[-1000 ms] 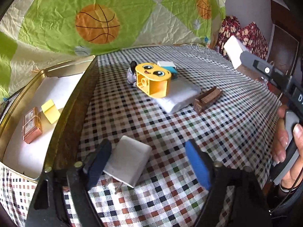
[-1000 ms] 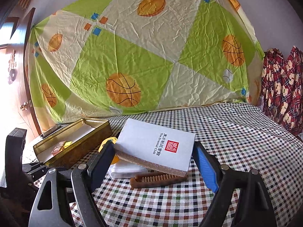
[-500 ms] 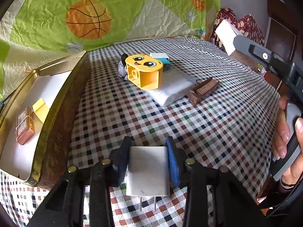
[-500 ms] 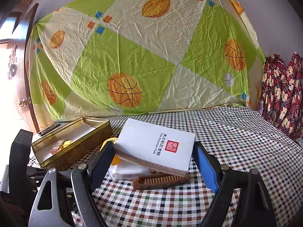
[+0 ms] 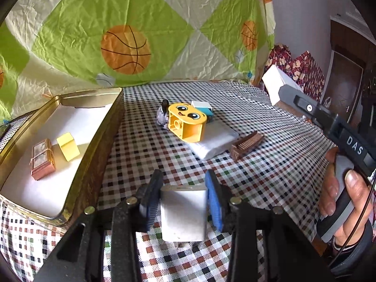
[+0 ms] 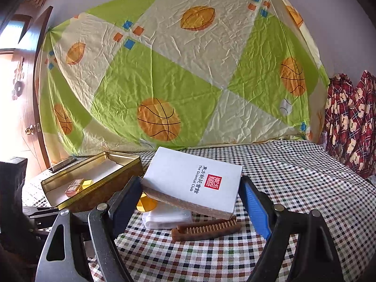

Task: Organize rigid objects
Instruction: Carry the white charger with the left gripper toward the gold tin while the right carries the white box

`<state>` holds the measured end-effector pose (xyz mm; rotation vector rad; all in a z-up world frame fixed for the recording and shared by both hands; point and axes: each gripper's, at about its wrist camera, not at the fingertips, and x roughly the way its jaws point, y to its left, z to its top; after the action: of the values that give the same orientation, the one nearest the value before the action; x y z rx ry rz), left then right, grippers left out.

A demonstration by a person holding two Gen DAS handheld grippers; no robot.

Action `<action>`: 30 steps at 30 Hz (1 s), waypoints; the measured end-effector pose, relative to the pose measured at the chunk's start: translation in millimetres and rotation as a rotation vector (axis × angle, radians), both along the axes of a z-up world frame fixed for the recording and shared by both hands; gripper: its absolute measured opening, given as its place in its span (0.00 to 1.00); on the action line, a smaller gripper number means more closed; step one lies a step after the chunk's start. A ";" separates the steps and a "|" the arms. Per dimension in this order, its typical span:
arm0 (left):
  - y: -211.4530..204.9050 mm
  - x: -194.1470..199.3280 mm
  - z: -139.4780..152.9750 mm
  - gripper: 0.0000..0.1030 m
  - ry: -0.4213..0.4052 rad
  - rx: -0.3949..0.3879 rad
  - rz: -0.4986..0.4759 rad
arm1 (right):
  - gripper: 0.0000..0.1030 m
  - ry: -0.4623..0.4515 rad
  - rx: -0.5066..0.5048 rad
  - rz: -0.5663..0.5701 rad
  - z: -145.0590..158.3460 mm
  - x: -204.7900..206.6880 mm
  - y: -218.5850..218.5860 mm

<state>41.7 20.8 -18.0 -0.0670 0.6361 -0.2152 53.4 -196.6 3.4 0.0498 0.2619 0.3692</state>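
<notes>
- Both grippers busy: left gripper [image 5: 184,198] now clamps the white block [image 5: 183,213] (a second ago jaws gaped around it).
- Right gripper [image 6: 191,205] unchanged, gripping the white box [image 6: 192,181].

The white box [image 6: 195,183] carries "The Oriental Club" in dark print beside a line of Chinese characters and a red square seal whose characters are too small to read. The right gripper's [image 5: 333,127] dark body bears the white letters "DAS".

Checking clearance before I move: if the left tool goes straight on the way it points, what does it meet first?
Probably the yellow face-printed toy block on the folded white cloth, though depth is unclear; bare checked tablecloth lies between.
</notes>
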 end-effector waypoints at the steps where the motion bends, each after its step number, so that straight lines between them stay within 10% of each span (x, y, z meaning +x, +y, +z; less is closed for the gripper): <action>1: 1.5 -0.5 1.0 0.35 -0.009 -0.009 0.004 | 0.82 -0.004 -0.001 0.000 0.2 -0.6 0.5; 30: 24.5 -16.0 34.9 0.35 -0.201 -0.001 0.132 | 0.82 -0.054 -0.046 0.071 9.7 -2.0 37.7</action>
<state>25.8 45.3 16.9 -0.0868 0.4291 -0.0929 51.4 -158.9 13.0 -0.0147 0.2196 0.4348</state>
